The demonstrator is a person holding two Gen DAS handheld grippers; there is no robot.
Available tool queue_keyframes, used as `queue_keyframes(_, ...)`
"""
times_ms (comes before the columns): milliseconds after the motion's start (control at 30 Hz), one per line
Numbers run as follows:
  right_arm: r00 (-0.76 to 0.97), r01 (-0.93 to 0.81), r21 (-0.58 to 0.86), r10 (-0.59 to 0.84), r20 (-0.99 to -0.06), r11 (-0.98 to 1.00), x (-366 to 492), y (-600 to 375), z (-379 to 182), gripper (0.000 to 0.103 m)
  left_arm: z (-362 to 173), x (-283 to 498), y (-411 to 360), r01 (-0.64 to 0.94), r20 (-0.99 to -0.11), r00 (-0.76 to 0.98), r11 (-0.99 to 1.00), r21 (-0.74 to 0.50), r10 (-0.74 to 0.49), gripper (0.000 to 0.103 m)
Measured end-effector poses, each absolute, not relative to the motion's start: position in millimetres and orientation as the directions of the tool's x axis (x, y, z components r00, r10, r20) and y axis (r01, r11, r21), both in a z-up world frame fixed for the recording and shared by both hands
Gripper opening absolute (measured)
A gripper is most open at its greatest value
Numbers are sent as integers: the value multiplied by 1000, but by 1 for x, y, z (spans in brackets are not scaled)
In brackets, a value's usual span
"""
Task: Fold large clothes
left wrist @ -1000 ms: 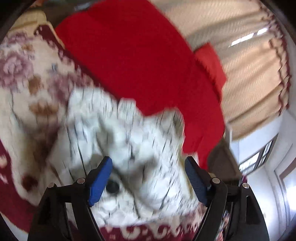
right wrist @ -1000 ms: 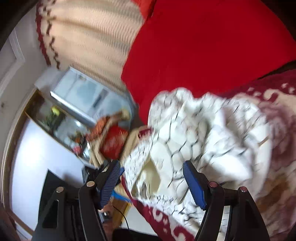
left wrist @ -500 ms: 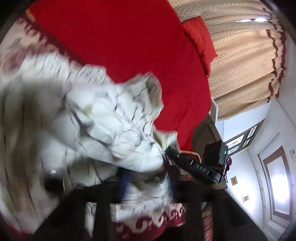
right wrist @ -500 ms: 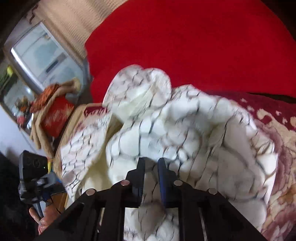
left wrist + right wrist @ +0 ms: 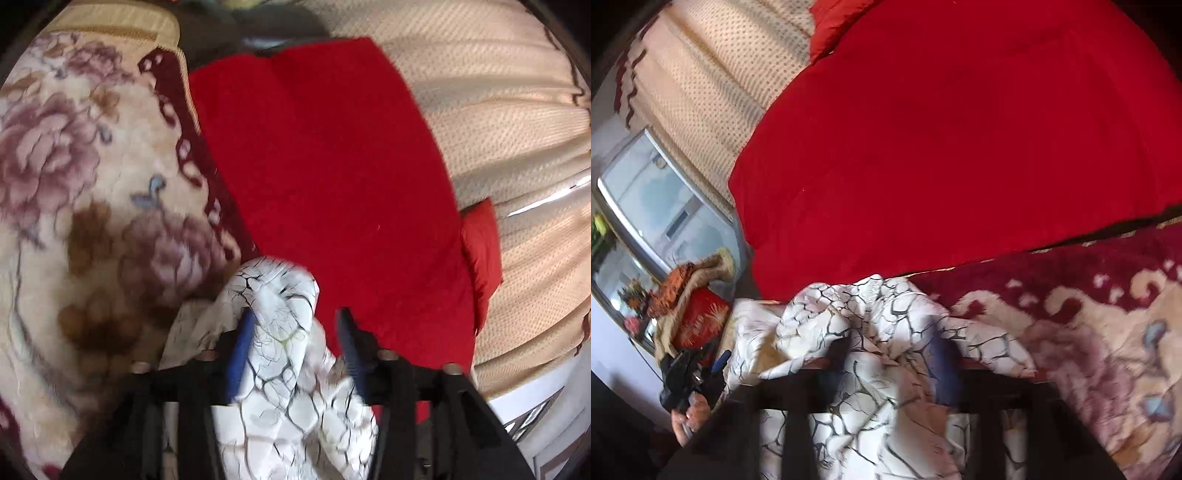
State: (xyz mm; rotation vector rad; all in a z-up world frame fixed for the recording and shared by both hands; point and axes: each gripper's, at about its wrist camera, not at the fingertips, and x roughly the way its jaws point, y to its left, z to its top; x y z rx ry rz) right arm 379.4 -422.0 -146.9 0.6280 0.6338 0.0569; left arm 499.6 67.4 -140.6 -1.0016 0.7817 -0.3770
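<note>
Red bedspread; both grippers' jaws apart around garment

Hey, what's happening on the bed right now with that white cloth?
A person with a handheld gripper in each hand is working a crumpled white garment with a black crackle print, to fold it. The left gripper and the right gripper each have cloth bunched between their blue fingers, jaws partly apart. The garment lies on a floral blanket beside a red bedspread, not yet folded.
</note>
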Motion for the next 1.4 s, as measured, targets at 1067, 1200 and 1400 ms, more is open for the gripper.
queue_keyframes(1067,691,337,555,201,-695,760,400,-442,-210,14,-167,472,16,-59,-812,550,961,-272,-196,69)
queue_keyframes(1200,728,343,677,272,-630,651,380,-460,-202,18,-162,469,11,-49,-806,575,977,-207,-142,69)
queue_keyframes(1400,767,95,620,340,-544,779,348,-430,-149,18,-163,474,11,-80,-818,561,974,-210,-130,69)
